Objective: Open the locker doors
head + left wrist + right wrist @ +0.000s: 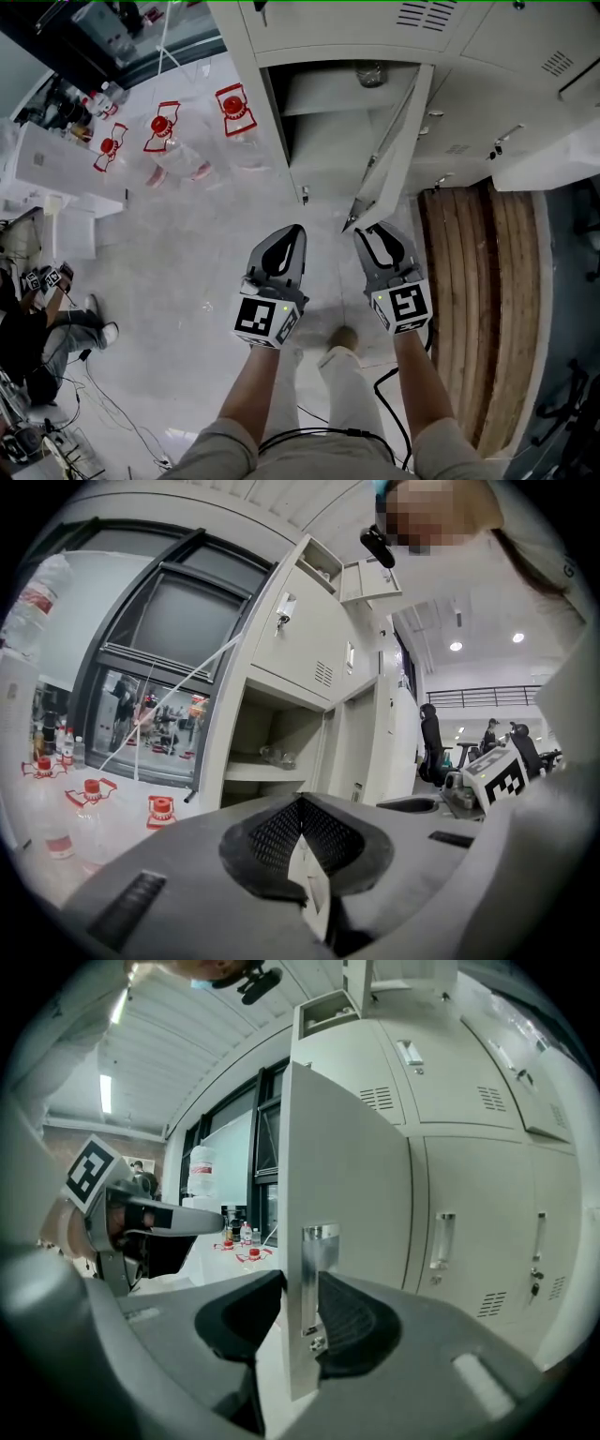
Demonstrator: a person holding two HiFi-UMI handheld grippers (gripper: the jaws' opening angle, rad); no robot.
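Note:
A row of pale grey lockers (pixel 487 84) runs across the top of the head view. One locker door (pixel 394 141) stands swung out toward me, baring an open compartment (pixel 328 127) with a shelf. My right gripper (pixel 377 234) is at this door's free edge. In the right gripper view the door (pixel 342 1166) runs between the jaws, and my right gripper (pixel 300 1312) is shut on its edge at the metal handle (pixel 314 1274). My left gripper (pixel 292 234) hovers left of the door, touching nothing. Its jaws (pixel 302 803) meet, shut and empty, facing the open compartment (pixel 272 752).
Several clear water bottles with red caps (pixel 169 141) lie on the pale floor to the left. A stack of wooden planks (pixel 487 300) lies on the right below the closed lockers. A seated person (pixel 37 328) is at the far left. A small clear object (pixel 370 73) rests on the compartment's shelf.

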